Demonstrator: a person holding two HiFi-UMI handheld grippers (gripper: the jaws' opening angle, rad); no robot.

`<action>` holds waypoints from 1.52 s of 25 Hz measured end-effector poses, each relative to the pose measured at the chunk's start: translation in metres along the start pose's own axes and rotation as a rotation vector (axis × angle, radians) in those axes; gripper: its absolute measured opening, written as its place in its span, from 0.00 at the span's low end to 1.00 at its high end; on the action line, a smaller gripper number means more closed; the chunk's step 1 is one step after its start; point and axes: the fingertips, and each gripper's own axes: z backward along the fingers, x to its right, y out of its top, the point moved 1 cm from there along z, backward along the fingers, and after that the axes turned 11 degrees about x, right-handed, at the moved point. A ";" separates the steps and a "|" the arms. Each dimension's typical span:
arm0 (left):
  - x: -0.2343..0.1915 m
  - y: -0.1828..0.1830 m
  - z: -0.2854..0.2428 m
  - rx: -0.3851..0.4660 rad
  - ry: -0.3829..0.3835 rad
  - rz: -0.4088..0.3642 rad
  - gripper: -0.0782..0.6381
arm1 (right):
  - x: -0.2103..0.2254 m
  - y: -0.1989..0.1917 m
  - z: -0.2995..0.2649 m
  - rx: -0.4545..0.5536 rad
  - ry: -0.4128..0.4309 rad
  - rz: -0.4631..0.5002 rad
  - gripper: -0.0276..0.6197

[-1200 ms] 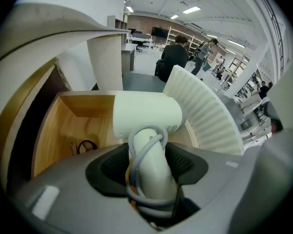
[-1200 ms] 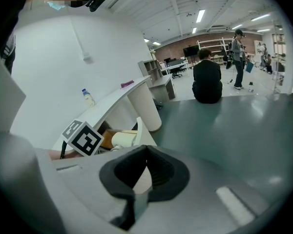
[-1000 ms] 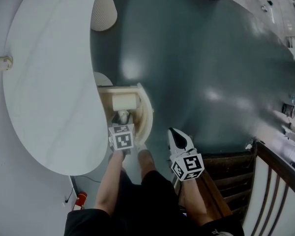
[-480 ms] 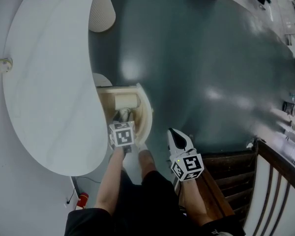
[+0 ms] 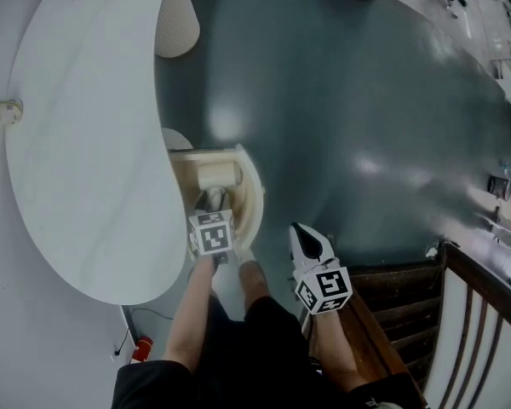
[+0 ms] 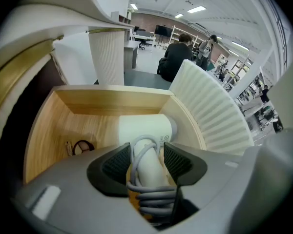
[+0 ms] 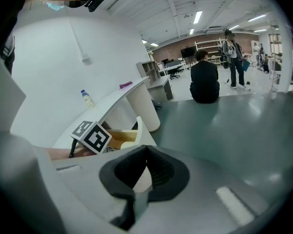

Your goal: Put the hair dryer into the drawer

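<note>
Your left gripper [image 6: 146,154] is clamped on the handle of the white hair dryer [image 6: 144,126], which already lies inside the open drawer.

In the left gripper view your two dark ribbed pads [image 6: 116,164] sit on either side of the pale handle, with the coiled grey cord [image 6: 154,196] bunched between them. The dryer's round barrel rests on the floor of the light wooden drawer [image 6: 46,130], beside the drawer's ribbed white front panel [image 6: 210,106]. A small dark ring [image 6: 81,146] lies on the drawer floor to the left of the dryer, apart from it. From the head view the drawer juts out from under the curved white tabletop [image 5: 85,143], over the dark grey-green floor [image 5: 341,100]. Your right gripper [image 5: 307,239] hangs off to the side near your knee, its jaws together at the tips with nothing in them.
</note>
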 end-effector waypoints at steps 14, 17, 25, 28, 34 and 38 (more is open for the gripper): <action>0.022 0.008 0.044 0.062 -0.052 -0.060 0.30 | -0.018 0.018 0.021 0.051 -0.006 0.020 0.05; 0.031 0.013 0.057 0.084 -0.075 -0.074 0.27 | -0.023 0.025 0.029 0.073 -0.007 0.028 0.05; 0.048 0.038 0.105 0.167 -0.108 -0.129 0.20 | -0.043 0.053 0.054 0.143 -0.013 0.061 0.05; 0.052 0.050 0.124 0.198 -0.112 -0.145 0.18 | -0.051 0.065 0.065 0.171 -0.016 0.075 0.05; 0.056 0.072 0.170 0.265 -0.125 -0.192 0.15 | -0.069 0.088 0.089 0.228 -0.023 0.098 0.05; 0.053 0.082 0.200 0.295 -0.127 -0.213 0.13 | -0.085 0.100 0.102 0.257 -0.024 0.113 0.05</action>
